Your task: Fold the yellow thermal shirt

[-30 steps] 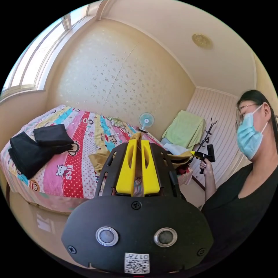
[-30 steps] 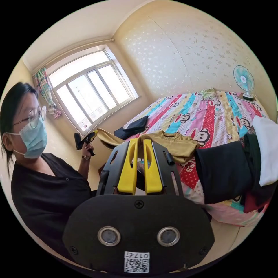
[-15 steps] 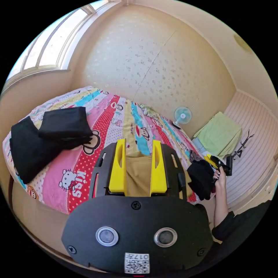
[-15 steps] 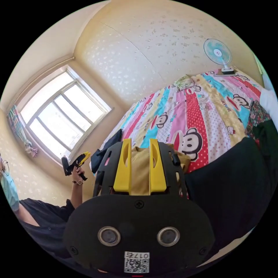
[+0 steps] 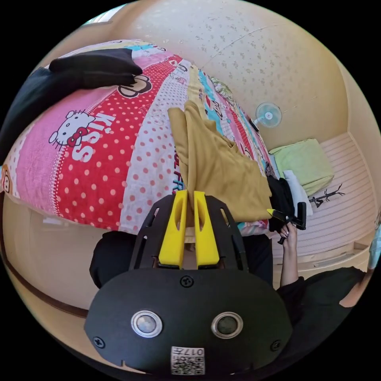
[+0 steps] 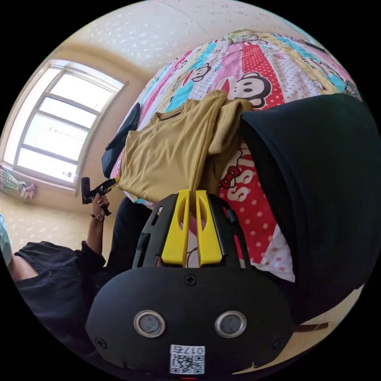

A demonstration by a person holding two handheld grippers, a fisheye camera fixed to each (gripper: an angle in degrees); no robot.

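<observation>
Shirt, yellow thermal, spread flat on the striped cartoon bedspread at the near edge of the bed, occupying the centre of the left gripper view and the upper centre of the right gripper view, where its neckline points toward the top of the frame. Left gripper, lower centre of its own view: yellow jaws drawn almost together, nipping the shirt's hem corner between them. Right gripper, lower centre of its own view: jaws likewise nearly closed, pinching the opposite hem corner. Each tool also appears small in the other's view, held in a hand at mid-right of the left gripper view and mid-left of the right gripper view. Folded black garments lie at upper left of the left gripper view; a large black garment covers the right side of the right gripper view. A small fan stands against the wall.
</observation>
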